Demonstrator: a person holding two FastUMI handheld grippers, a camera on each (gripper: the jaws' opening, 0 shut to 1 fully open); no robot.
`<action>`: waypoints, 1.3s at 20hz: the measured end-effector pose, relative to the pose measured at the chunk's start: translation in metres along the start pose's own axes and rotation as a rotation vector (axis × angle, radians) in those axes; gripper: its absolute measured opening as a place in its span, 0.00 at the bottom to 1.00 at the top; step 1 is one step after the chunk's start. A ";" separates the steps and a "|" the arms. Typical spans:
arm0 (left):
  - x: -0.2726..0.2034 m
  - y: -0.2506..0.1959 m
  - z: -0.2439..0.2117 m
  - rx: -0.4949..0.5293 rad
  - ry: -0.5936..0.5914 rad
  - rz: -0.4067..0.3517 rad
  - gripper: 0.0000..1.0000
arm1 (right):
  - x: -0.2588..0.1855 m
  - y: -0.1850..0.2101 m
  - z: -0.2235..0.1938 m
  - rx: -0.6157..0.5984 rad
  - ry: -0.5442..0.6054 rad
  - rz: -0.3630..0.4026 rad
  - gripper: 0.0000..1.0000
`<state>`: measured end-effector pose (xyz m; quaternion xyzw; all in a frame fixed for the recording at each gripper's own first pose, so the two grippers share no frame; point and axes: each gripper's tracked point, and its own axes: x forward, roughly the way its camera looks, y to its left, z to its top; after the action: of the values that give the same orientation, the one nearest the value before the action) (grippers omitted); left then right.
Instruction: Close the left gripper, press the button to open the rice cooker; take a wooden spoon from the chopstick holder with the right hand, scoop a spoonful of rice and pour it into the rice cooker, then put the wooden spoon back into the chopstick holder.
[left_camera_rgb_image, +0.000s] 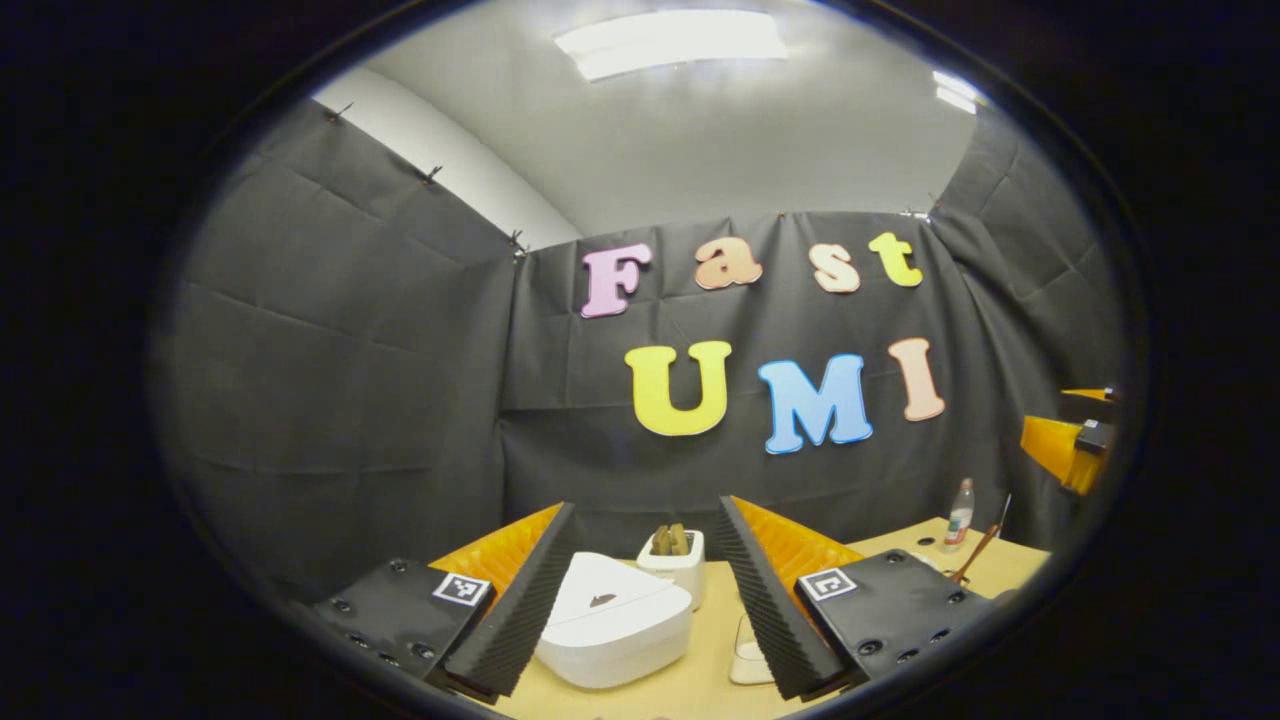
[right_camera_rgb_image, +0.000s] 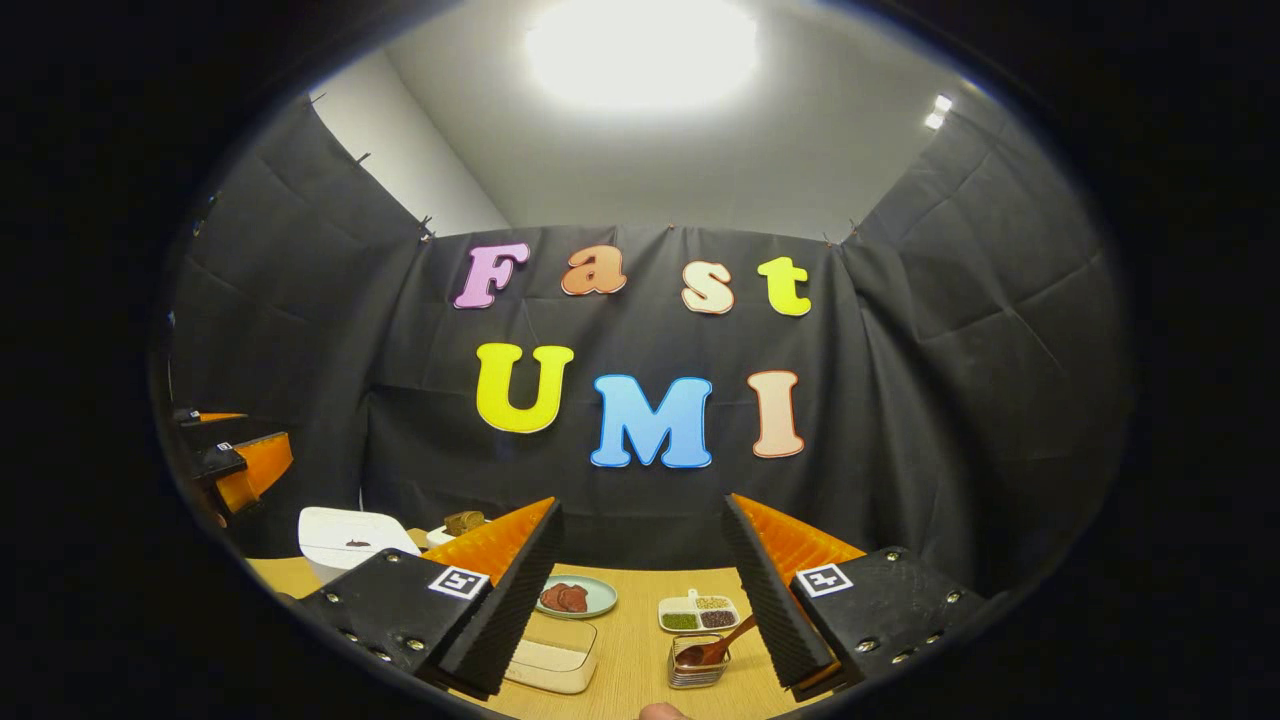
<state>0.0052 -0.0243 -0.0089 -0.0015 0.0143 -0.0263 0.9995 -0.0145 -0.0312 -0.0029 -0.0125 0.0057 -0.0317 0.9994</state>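
cooker: sits on the table, lid down, front and centre in the left gripper view
holder: right behind the cooker, touching or nearly
bottle: far right, back edge of the table
plate: in the right gripper view, behind the tray
divided dish: right of the plate
spoon: lying in a small container, just in front of the divided dish

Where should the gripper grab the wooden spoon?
Probably on the bare handle. In the right gripper view the wooden spoon sits bowl-down in a small clear holder, its handle leaning up and to the right, free above the rim. The right gripper, open, could come down from above and pinch the handle across its width.
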 end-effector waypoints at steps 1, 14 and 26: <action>0.001 -0.002 0.000 -0.002 0.002 -0.006 0.96 | 0.000 -0.001 0.000 -0.002 0.000 -0.002 0.95; 0.011 -0.006 -0.003 0.011 0.009 -0.052 0.20 | 0.002 -0.003 -0.006 0.007 0.020 -0.014 0.96; 0.052 0.035 -0.030 -0.062 0.084 -0.083 0.09 | -0.007 0.002 -0.010 0.003 0.034 -0.068 0.96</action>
<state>0.0583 0.0075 -0.0405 -0.0318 0.0568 -0.0675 0.9956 -0.0213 -0.0293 -0.0125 -0.0104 0.0222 -0.0657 0.9975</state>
